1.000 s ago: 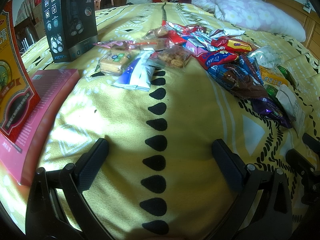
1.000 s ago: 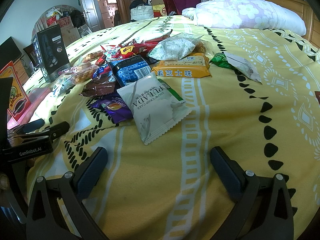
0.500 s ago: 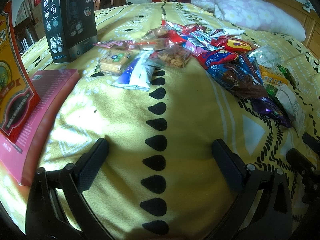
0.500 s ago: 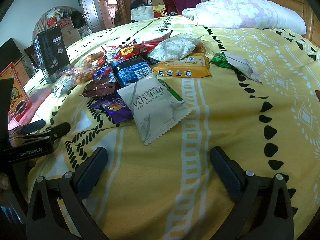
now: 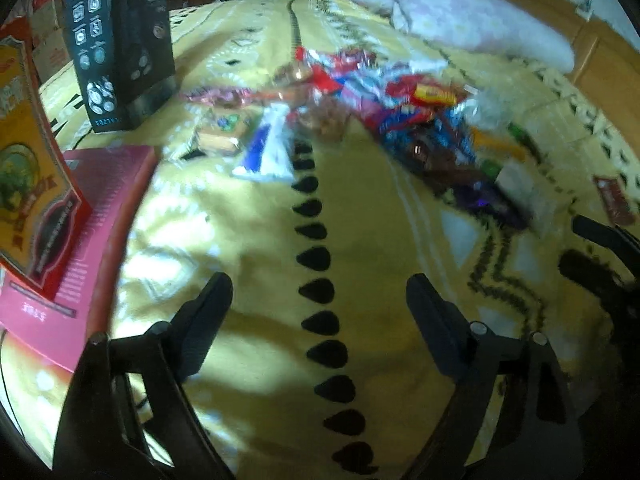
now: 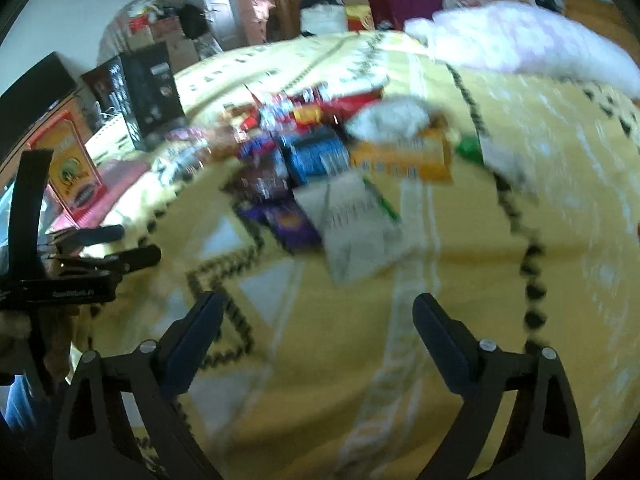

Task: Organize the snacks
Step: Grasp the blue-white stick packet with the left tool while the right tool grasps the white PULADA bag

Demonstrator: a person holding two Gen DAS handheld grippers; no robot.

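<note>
Snacks [image 6: 340,168]: a loose heap of wrapped packets on the yellow bedspread [image 5: 248,248], lying about the middle of the bed, well short of the pillow [image 6: 520,44] at the head end; none sorted yet, by the look of it. Nearest the right claw: a white packet [image 6: 356,224], touching a purple packet [image 6: 288,224] on its left, with an orange packet [image 6: 400,156] beyond. Nearest the left claw: a blue-and-white packet [image 5: 268,152] beside a biscuit packet [image 5: 220,136]. At the left edge of the bed: a black box [image 5: 120,48] standing upright, a pink box [image 5: 88,232] lying flat, a red-and-yellow box [image 5: 32,168] upright on it. Left claw [image 5: 318,296]: spread wide, holding nothing, above bare bedspread. Right claw [image 6: 318,320]: spread wide, holding nothing, short of the white packet. Both views are blurred; labels unreadable. Handling note: likely step is a first pick. Take the outermost packet, approach low, close on a sealed edge rather than the filled middle, since contents probably crush, and lift clear before dragging neighbours.
</note>
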